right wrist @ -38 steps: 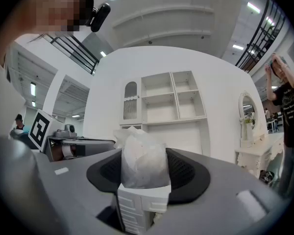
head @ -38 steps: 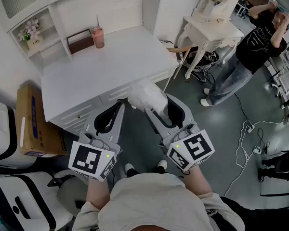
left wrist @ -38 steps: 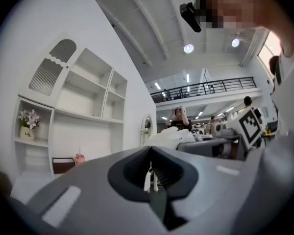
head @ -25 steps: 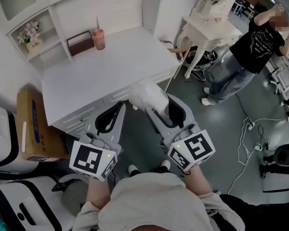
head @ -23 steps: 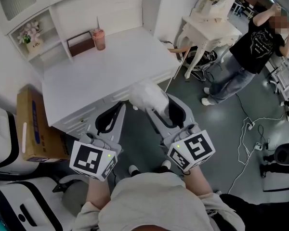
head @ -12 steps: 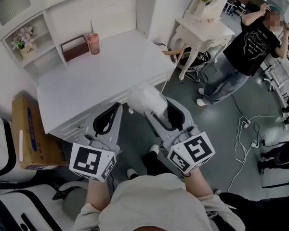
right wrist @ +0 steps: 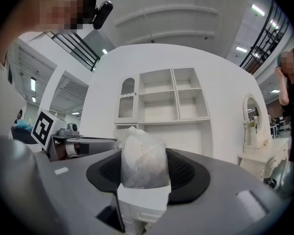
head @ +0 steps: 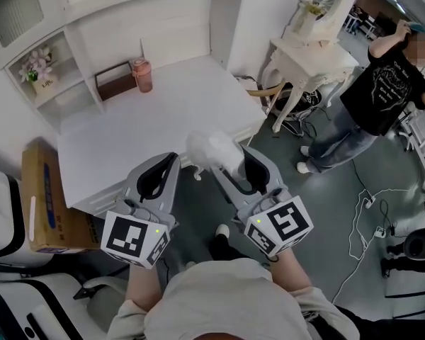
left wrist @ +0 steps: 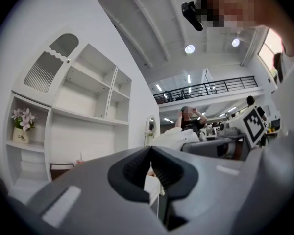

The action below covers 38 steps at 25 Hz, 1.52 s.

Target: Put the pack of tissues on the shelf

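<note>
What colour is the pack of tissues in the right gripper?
The pack of tissues is white, clearest in the right gripper view.

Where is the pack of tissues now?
In the head view, the pack of tissues is clamped in the right gripper, in the air, by the front edge of the white desk.
</note>
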Available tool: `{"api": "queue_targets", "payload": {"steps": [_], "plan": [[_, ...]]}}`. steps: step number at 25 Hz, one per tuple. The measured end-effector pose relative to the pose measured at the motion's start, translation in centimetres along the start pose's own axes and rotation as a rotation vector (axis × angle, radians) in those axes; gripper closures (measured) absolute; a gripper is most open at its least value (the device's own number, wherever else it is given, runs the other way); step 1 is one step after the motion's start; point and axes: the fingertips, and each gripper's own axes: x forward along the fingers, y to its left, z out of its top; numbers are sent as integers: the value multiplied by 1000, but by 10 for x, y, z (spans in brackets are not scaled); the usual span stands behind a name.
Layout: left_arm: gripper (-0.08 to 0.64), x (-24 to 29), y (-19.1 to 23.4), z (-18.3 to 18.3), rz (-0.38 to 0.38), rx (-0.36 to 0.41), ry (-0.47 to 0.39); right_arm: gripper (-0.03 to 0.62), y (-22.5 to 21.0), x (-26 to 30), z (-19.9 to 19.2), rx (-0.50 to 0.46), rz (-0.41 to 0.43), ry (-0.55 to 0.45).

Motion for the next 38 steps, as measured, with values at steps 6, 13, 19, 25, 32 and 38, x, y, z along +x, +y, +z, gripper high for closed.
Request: {"api": "queue_targets", "payload": {"steps": [6, 13, 19, 25, 32, 38], "plan": [[560, 50, 10, 4, 29, 14, 0, 353, -47, 26, 7, 4, 33, -13], [560, 106, 9, 5, 44, 21, 3, 351, -100, 43, 10, 15, 61, -20], [560, 149, 1, 10, 57, 29, -6, 351, -143, 48, 14, 14, 74, -29], [560, 173, -5, 10, 79, 29, -11, 351, -173, 49, 13, 27, 92, -38], [560, 191, 6, 5, 97, 35, 14, 351, -191, 67, 8, 58, 104, -34], [560, 203, 37, -3, 86, 27, 28, 351, -193, 99, 3, 66, 90, -24]]}}
